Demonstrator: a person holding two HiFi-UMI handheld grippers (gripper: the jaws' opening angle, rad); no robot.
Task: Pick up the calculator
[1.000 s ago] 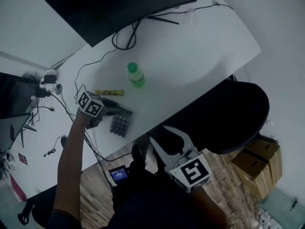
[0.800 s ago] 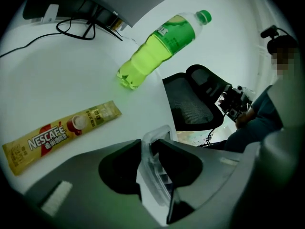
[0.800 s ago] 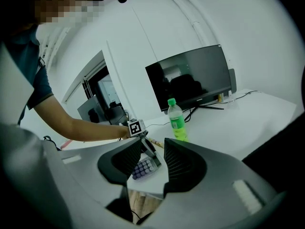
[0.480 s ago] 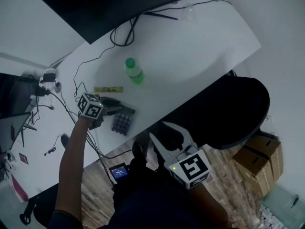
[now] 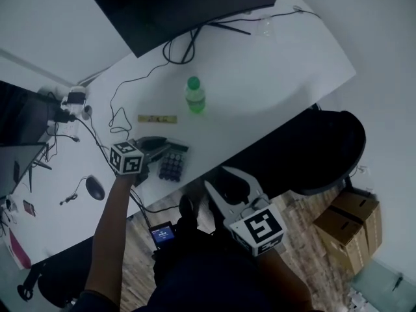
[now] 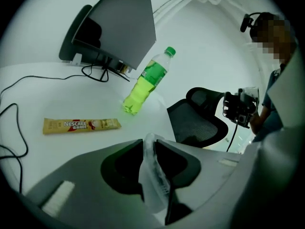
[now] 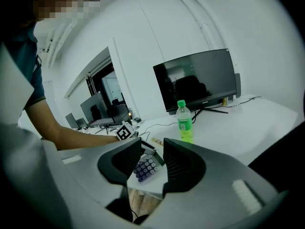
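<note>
Grasp stage of the calculator pick-up. Your left gripper (image 6: 150, 143) has its jaws drawn nearly together, having just been closing. They clamp a thin pale edge that stands upright between the pads. The head view puts those jaw tips at one end of the calculator (image 5: 173, 166), so that edge is judged to be the calculator's own.

The calculator sits close to the near edge of the desk (image 5: 279, 64), toward its left half. The yellow sachet (image 5: 156, 118) lies just beyond it and the green bottle (image 5: 194, 96) stands farther in, toward the monitor (image 5: 188, 5) at the far edge. No view shows a clear gap beneath the calculator, so you cannot tell whether it has left the desk surface.

Your right gripper (image 7: 152, 149) is held off the desk, past its near edge, with its jaws apart and nothing between them. The calculator appears only in the distance through that gap.

Reach and closure look complete. What is left, by this reading, is to raise the calculator clear of the desk without letting the narrow pinch on its edge slip.
</note>
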